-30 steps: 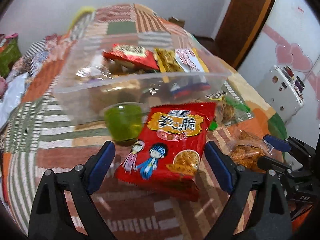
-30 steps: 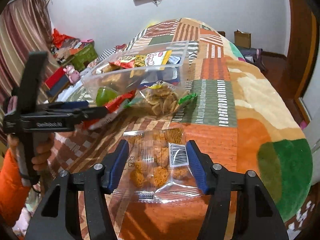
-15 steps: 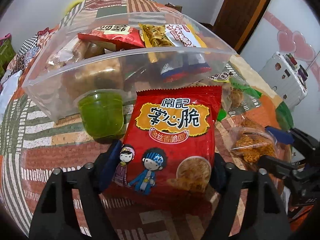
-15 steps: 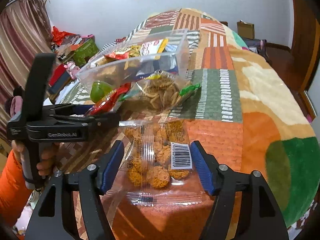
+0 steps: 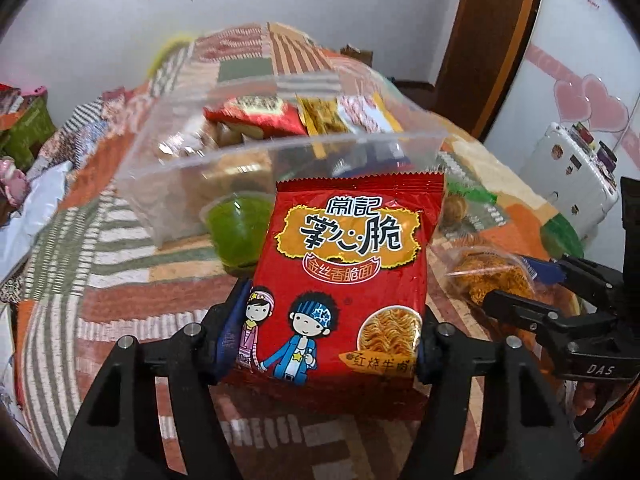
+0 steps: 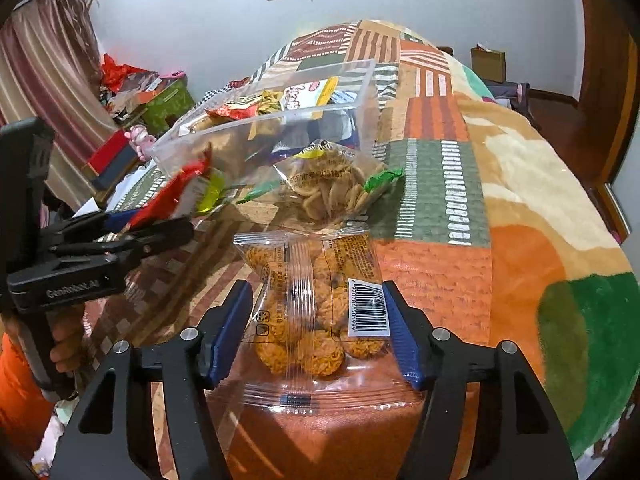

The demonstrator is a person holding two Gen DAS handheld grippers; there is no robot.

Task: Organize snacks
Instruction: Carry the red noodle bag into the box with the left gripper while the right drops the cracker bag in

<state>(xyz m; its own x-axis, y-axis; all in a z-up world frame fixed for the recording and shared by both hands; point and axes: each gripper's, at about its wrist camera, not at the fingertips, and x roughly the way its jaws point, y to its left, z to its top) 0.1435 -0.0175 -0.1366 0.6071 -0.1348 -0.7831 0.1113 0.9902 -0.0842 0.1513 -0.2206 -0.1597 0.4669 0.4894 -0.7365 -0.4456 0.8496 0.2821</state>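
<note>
At the bottom centre of the left wrist view, the left tool (image 5: 322,344) pinches a red noodle packet (image 5: 344,280) upright above the patchwork bed (image 5: 120,296). In the right wrist view, the right tool (image 6: 316,336) pinches a clear bag of orange snacks (image 6: 316,312) at bottom centre. Farther back, mid-frame, stands a clear bin (image 5: 192,184) with packets inside and a green jelly cup (image 5: 238,236) just before it.

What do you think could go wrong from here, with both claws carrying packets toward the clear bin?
The left claw pinches the red noodle packet only at its lower edges, so the glossy packet may slip or flop. The clear bin already holds upright packets, so a dropped packet could catch on its rim. The right claw squeezes the clear packet of fried snacks across its middle, which may crush them.
</note>
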